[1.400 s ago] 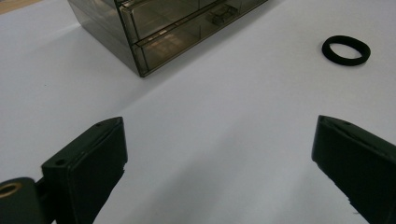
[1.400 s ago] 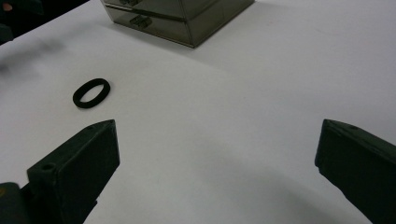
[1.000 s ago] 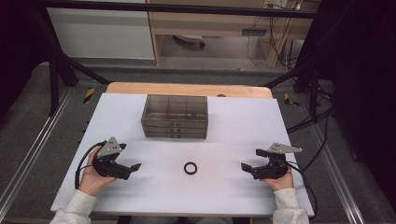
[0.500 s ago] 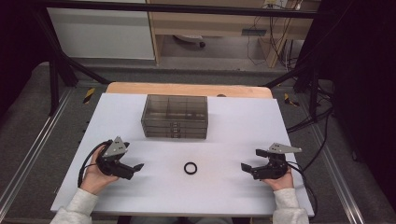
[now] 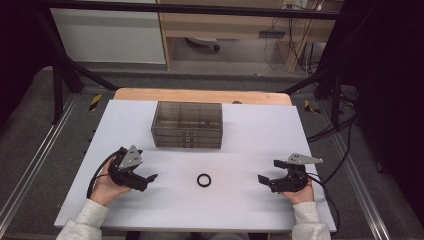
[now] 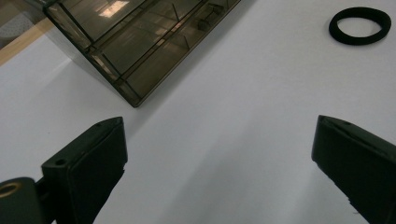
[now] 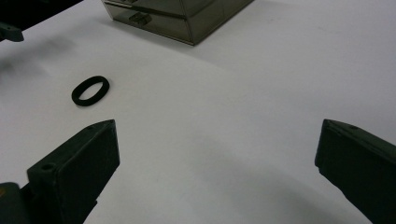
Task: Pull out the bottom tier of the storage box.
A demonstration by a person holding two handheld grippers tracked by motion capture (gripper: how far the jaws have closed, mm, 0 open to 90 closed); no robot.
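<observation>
- Drawer box (image 5: 187, 125) sits upper centre on the bench (image 5: 250, 210).
- Ring (image 5: 203, 180) lies below it, between left tool (image 5: 150, 179) and right tool (image 5: 264, 179).

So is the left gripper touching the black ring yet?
Apart. The high view shows bare table between the left gripper and the black ring.

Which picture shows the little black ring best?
The left gripper view: the black ring looks big and sharp there, near the top corner. The right gripper view shows it whole but smaller. The high view shows it tiny.
</observation>
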